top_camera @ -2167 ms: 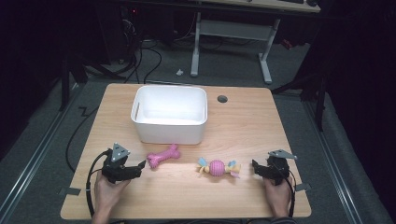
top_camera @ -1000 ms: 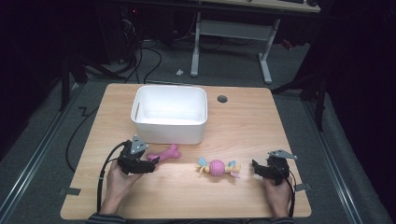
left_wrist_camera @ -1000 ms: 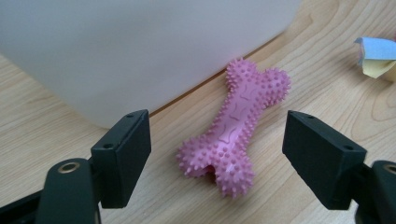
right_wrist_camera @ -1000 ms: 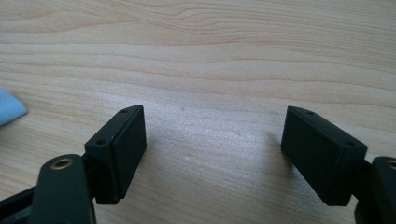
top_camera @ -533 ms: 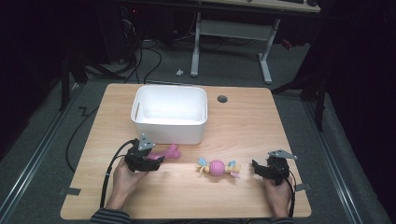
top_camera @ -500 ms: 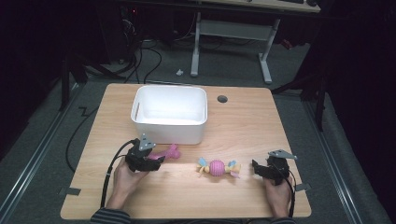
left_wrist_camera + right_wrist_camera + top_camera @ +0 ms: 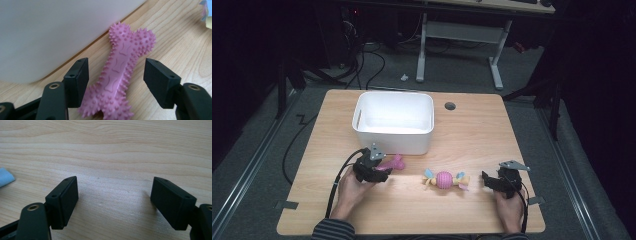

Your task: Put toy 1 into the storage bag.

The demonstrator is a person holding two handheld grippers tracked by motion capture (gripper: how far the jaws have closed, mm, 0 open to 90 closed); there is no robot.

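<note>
Straddling the pink spiky rubber bone (image 7: 120,77), our left gripper (image 7: 116,80) has just been closing its jaws, yet gaps remain on both sides, so nothing is pinched. We judge the bone is lined up lengthwise between the jaws for a grasp across its narrow waist; it lies on the wooden tabletop (image 7: 472,135) just beside the white plastic bin (image 7: 394,120), probably its destination. Our right gripper (image 7: 113,205) rests with jaws spread over bare wood. We count two toys: one bone, one pink knotted ball toy (image 7: 445,179), and one bin.
</note>
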